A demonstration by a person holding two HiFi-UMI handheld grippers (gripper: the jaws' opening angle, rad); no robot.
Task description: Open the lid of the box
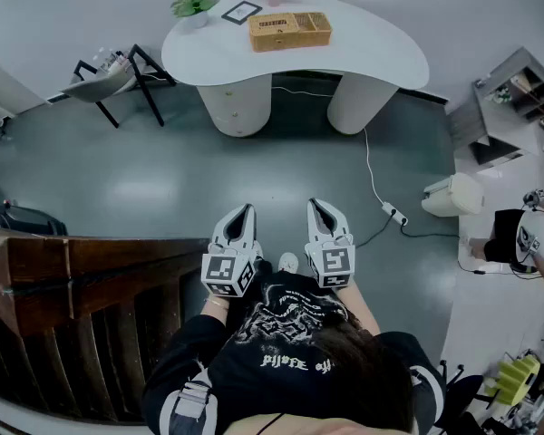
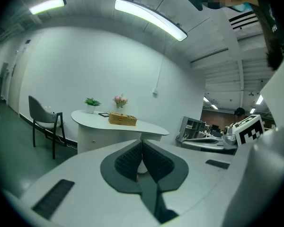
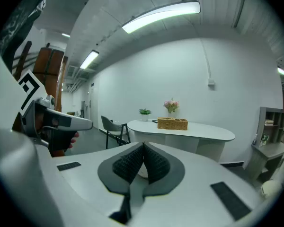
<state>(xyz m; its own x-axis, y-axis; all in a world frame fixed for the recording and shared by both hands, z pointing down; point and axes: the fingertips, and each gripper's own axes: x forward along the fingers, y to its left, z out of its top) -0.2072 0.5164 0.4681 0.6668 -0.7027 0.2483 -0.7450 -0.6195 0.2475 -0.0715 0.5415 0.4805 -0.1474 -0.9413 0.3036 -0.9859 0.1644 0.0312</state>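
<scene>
1. Wicker box (image 1: 289, 31) sits on the white worktop (image 1: 381, 57) across the room, just beside a small framed picture (image 1: 241, 11). A green plant (image 1: 192, 5) and a pot of pink flowers (image 3: 171, 106) stand near the worktop's back edge.
2. At this range I cannot tell how the box's lid lies.
3. The left claw (image 2: 142, 141) is held low in front of the person's body, over the grey floor (image 1: 154, 179) and well apart from the worktop. Its jaws are pressed together, pad against pad.
4. The right claw (image 3: 143, 144) is held just beside it at the same height, its jaws also together.
5. Both claws point towards the worktop.
6. A grey chair (image 1: 107, 82) stands left of the worktop.
</scene>
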